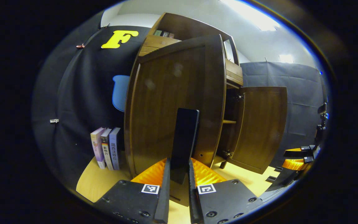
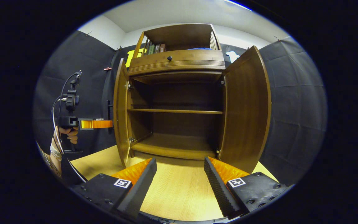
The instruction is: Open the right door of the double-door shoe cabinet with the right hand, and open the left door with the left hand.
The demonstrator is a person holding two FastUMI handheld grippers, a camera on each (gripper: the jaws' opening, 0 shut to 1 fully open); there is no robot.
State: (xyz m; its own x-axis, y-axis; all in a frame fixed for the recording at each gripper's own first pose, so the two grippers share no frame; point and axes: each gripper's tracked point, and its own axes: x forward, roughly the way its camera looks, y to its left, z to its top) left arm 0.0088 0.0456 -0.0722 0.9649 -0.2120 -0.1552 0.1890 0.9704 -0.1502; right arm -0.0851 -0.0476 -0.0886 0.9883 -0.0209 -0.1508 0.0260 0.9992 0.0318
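Left gripper view: the left tool point(image 1: 179, 177) is clenched on the black bar handle point(image 1: 184, 140) of the shoe cabinet's left door point(image 1: 166, 102), both ribbed orange fingers point(image 1: 154, 174) pressing its lower end. The door stands swung well out from the cabinet, its dark wood face turned to the camera. Beyond its free edge the right door point(image 1: 263, 127) also hangs open, and the right tool point(image 1: 297, 157) shows small, low at the far right. Three books point(image 1: 106, 149) stand upright on the pale bench point(image 1: 95, 183) by the cabinet's left side, near the booth wall.

Right gripper view: the right tool point(image 2: 180, 179) is released, its jaws spread wide and grasping nothing, hanging over the bench point(image 2: 179, 193) in front of the cabinet. The double-door shoe cabinet point(image 2: 176, 93) stands at the bench's back with both doors open: left door point(image 2: 120, 112) edge-on, right door point(image 2: 247, 109) folded out, bare shelves between. At left a hand point(image 2: 68, 132) holds the left tool point(image 2: 96, 124) against the outer face of the left door, where the handle point(image 2: 108, 116) sits.

Judged from its solid panels, each door is stiff and fairly weighty, swinging on side hinges; the smooth veneer offers little purchase, so the slim rigid handle is the place to hold, pulling along the door's arc rather than straight out.
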